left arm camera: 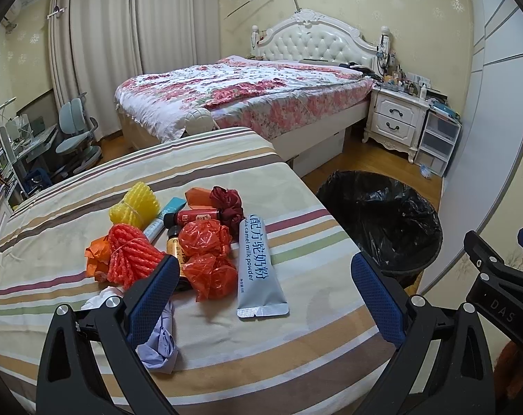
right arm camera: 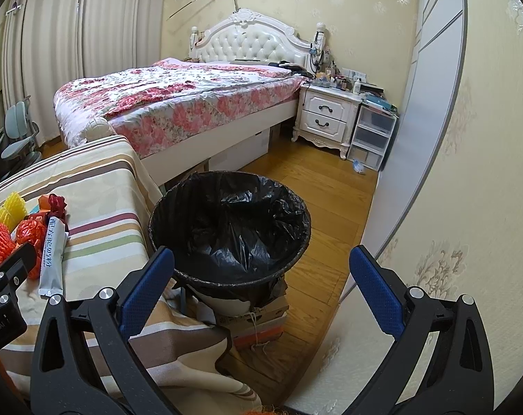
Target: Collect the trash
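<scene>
left claw (left arm camera: 265,283): jaws wide apart, nothing between them, held low over the near edge of the striped worktop (left arm camera: 313,311) and aimed at the trash pile, probably so the first item can be taken straight ahead. nearest the left finger: a crumpled white-lilac tissue (left arm camera: 161,342) and the orange foam net (left arm camera: 130,259). between the fingers' line of sight lie the crumpled red plastic bag (left arm camera: 206,256) and the silver milk powder sachet (left arm camera: 258,266), flat, long side towards the claw. farther back: yellow foam net (left arm camera: 133,204), small red bottle (left arm camera: 192,217), dark red wad (left arm camera: 228,204).

right claw (right arm camera: 261,283): also spread, empty, hanging beside the worktop above the black-lined bin (right arm camera: 230,221). the bin stands on the floor just off the worktop's edge, raised on a box, likely to shorten each drop.

judgement: nothing is in the bin yet as far as the liner shows; collection not begun.
</scene>
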`<action>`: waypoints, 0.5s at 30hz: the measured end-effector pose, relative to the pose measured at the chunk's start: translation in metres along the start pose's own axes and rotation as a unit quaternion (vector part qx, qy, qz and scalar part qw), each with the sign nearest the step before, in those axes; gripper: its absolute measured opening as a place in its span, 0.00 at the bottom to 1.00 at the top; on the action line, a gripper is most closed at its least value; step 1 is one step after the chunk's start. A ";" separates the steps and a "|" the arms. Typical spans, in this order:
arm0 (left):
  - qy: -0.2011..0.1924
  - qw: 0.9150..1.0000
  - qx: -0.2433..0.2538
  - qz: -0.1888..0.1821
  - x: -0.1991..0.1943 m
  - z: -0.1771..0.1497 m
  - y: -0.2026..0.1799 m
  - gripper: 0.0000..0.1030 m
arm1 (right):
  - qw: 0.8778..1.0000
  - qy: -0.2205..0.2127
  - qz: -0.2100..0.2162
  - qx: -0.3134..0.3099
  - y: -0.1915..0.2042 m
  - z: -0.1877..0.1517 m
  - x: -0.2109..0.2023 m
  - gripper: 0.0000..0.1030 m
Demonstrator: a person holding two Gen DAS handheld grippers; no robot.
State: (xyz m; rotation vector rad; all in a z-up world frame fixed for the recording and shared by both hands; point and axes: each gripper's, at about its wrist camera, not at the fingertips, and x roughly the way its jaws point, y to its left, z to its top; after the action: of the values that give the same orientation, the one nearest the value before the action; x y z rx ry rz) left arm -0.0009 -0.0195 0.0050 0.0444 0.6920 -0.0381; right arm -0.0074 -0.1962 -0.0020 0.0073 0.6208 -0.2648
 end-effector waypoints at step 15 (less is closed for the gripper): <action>0.000 1.000 0.000 -0.001 0.000 0.000 -0.001 0.94 | 1.000 0.000 0.000 0.000 0.000 0.000 0.000 0.96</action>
State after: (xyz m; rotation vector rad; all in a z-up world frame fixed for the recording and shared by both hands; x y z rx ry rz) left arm -0.0008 -0.0210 0.0050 0.0443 0.6929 -0.0400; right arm -0.0068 -0.1963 -0.0019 0.0075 0.6216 -0.2642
